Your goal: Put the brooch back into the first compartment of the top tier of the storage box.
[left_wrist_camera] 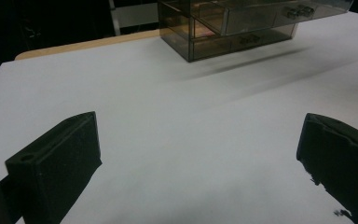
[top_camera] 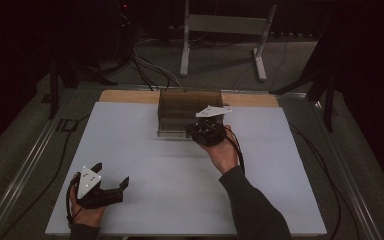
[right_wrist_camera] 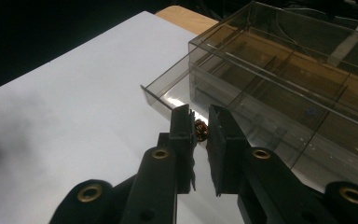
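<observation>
The right gripper (right_wrist_camera: 200, 135), clenched on a small knob (right_wrist_camera: 201, 130), sits at the front of the drawer organizer (top_camera: 190, 112); the open drawer (right_wrist_camera: 168, 98) runs straight toward it.

Room dim, background almost black. Light falls from above on white bench (top_camera: 145, 150), brightest surface. Soft long shadows on bench ahead of left hand-held gripper (left_wrist_camera: 200, 154). Small glare on smoky drawer box (right_wrist_camera: 279, 88) just beyond right hand-held gripper (right_wrist_camera: 201, 140). Near jaws slightly blurred, grainy.
</observation>
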Demonstrator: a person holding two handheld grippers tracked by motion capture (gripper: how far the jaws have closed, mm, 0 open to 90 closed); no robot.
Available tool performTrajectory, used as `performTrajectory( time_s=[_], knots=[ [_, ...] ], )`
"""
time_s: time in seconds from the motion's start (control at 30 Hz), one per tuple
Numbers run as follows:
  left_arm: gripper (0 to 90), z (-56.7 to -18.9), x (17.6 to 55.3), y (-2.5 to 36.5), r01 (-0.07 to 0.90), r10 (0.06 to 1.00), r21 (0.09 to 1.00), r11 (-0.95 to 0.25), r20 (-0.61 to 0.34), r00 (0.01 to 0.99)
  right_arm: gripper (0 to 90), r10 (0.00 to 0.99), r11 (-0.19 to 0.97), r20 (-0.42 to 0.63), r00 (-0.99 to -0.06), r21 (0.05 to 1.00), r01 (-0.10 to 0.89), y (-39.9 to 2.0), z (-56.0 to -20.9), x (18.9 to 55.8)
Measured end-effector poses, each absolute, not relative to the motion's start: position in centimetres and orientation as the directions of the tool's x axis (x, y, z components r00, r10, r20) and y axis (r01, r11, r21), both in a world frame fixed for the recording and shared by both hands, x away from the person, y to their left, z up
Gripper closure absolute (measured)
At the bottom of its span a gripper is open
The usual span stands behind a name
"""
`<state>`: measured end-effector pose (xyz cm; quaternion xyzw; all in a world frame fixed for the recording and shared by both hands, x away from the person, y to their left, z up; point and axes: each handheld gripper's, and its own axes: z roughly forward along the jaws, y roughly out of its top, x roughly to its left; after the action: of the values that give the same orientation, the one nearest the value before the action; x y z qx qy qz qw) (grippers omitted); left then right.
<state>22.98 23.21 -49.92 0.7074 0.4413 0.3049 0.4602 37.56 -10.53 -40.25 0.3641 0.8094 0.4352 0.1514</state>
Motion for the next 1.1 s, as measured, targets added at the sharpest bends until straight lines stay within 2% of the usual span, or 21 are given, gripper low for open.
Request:
performTrajectory(
  time_s=[1.1],
  knots=[
    [0.3,-49.9,23.0,23.2,0.342,0.903,0.921,-0.187,0.024,0.429,81.4,0.763,0.311,0.085,-0.641,0.821,0.479,-7.9,-41.7,41.0]
  ],
)
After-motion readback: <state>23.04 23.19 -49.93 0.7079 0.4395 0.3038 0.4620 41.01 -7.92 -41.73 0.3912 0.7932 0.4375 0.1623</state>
